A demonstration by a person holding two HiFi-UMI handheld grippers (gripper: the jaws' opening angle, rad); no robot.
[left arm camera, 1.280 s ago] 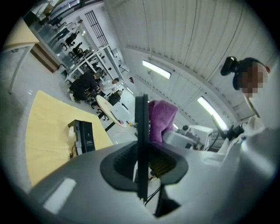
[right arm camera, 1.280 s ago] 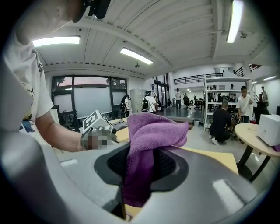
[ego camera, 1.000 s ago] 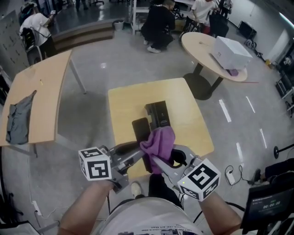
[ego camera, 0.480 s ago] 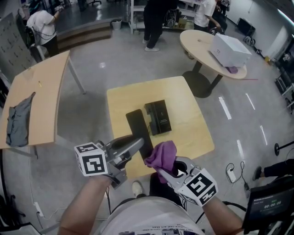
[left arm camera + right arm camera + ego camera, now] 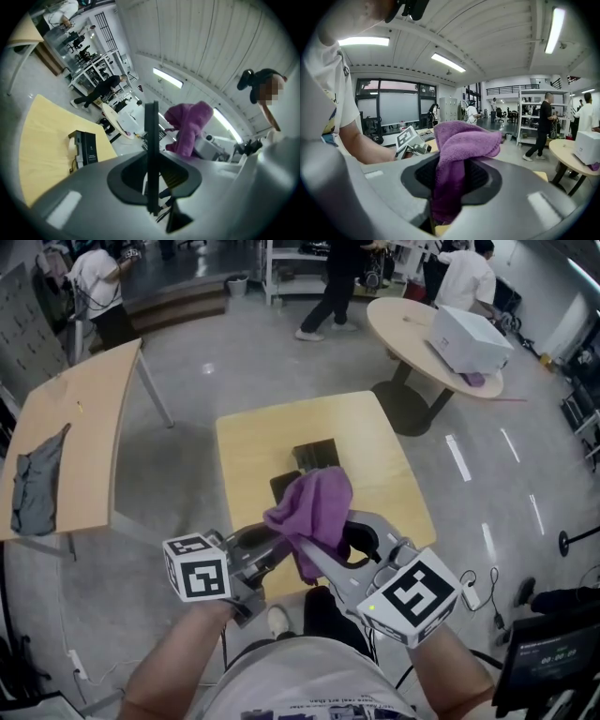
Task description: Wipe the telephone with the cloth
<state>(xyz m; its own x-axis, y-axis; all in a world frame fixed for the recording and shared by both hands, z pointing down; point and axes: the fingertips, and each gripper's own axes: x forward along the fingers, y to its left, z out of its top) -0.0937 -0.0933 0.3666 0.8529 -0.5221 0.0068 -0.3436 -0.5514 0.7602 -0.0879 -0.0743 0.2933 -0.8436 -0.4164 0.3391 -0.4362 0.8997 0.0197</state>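
Right gripper (image 5: 450,180) higher now, tight on cloth (image 5: 461,140)

The purple cloth (image 5: 314,507) hangs bunched and drooping, one fold flopped over its top; at its 12 o'clock the black telephone (image 5: 317,454) lies flat mid-table; its flat black slab (image 5: 282,487) shows at the cloth's 10 o'clock.

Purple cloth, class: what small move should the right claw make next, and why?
Probably bring the right claw in so the purple cloth meets the black handset. The cloth is clamped in that claw and, in the left gripper view, sits clear of the handset, which the left claw grips.
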